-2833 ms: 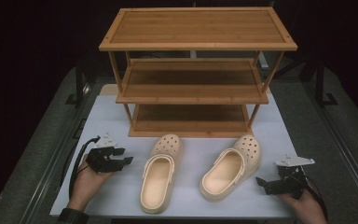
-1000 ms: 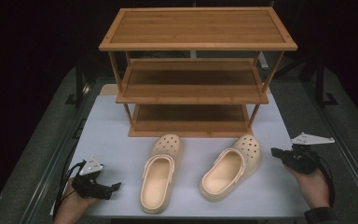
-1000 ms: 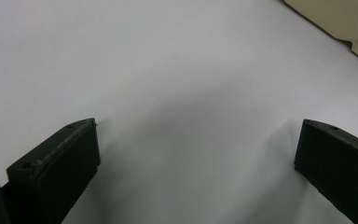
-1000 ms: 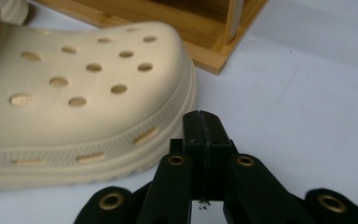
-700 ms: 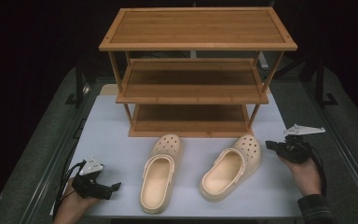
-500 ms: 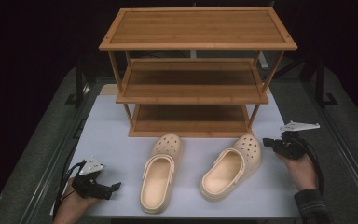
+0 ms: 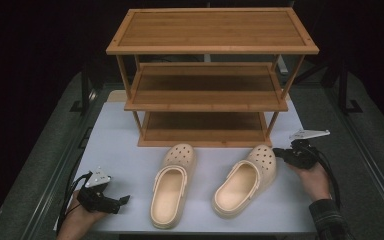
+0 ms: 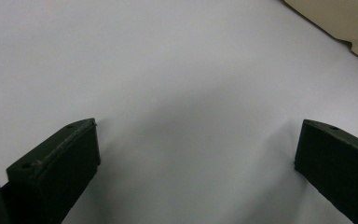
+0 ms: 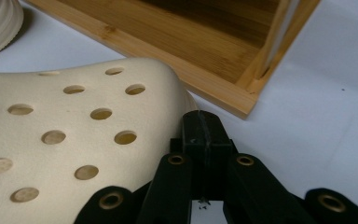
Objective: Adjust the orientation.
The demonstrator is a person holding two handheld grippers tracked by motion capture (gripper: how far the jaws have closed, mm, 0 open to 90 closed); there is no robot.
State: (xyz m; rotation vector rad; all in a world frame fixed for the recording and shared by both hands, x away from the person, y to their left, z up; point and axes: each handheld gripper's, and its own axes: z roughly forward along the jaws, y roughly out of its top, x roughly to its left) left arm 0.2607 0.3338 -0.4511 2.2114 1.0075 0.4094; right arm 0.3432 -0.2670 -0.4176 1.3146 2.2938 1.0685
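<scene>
A: Item one, the rack?

B: Wooden shoe rack [image 7: 210, 75], three shelves, all bare, standing at the 12 o'clock end of the white tabletop [image 7: 125, 150]. In the right gripper view its bottom shelf and one corner post run across the top.

A: Footwear?

B: Two cream clogs with holes over the toes, open tops up, toes toward the rack. Left clog [image 7: 172, 185] sits near the middle of the tabletop, heel toward 6 o'clock. Right clog [image 7: 245, 180] lies just beside it at 3 o'clock, angled so its toe points toward 1 o'clock. The two are apart, not touching.

A: Left claw?

B: Left claw [image 7: 122, 200], held in the left hand [image 7: 77, 220] at the 7 o'clock corner of the tabletop, pointing toward 3 o'clock at the left clog, well short of it. Its own view shows the jaws spread wide with bare tabletop between them, holding nothing; a cream edge of clog shows at that view's upper right corner.

A: Right claw?

B: Right claw [image 7: 277, 151], held in the right hand [image 7: 315, 177] at 3 o'clock, pointing toward 9 o'clock. Its own view shows the jaws pressed together, nothing between them, tip right against or just beside the toe of the right clog; contact cannot be confirmed.
</scene>
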